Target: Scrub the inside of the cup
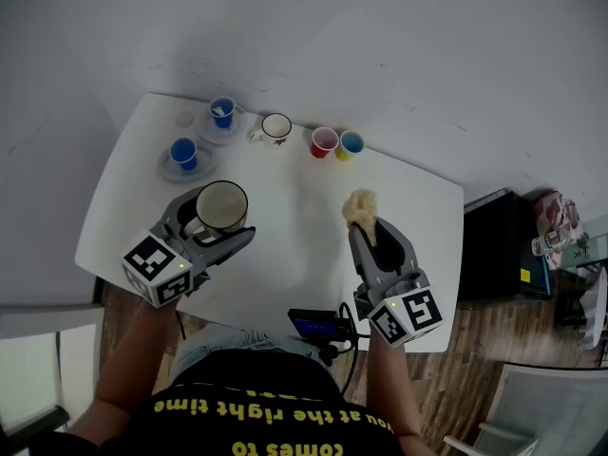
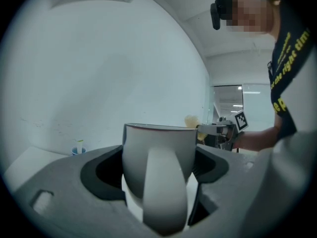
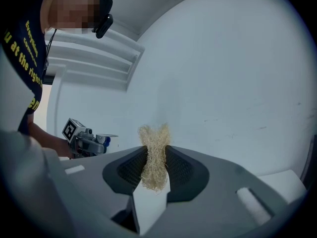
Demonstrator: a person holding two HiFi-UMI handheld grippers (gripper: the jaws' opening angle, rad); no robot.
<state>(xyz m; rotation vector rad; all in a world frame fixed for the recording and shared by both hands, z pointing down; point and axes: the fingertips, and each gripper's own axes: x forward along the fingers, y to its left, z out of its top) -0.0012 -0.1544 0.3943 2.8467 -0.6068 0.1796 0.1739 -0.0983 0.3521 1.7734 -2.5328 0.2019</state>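
Above the white surface [image 1: 294, 218], the left gripper [image 1: 219, 221] clamps the cup [image 1: 221, 204] mouth-up, well apart from the fibre scrubber [image 1: 360, 207] pinched in the right gripper [image 1: 371, 232]; advisably, lower the tuft squarely into the mouth.

We read yellow print on the person's black shirt [image 1: 275, 424]. Upside down in the head view it says "at the right time" and "comes to". The left gripper view shows "the right tim", and the right gripper view "at the right".

White cup [image 1: 221, 206] upright, handle facing back into my left claw [image 1: 218, 222]; straw-coloured fibre scrubber [image 1: 360, 209] pinched at my right claw [image 1: 367, 228] tips.
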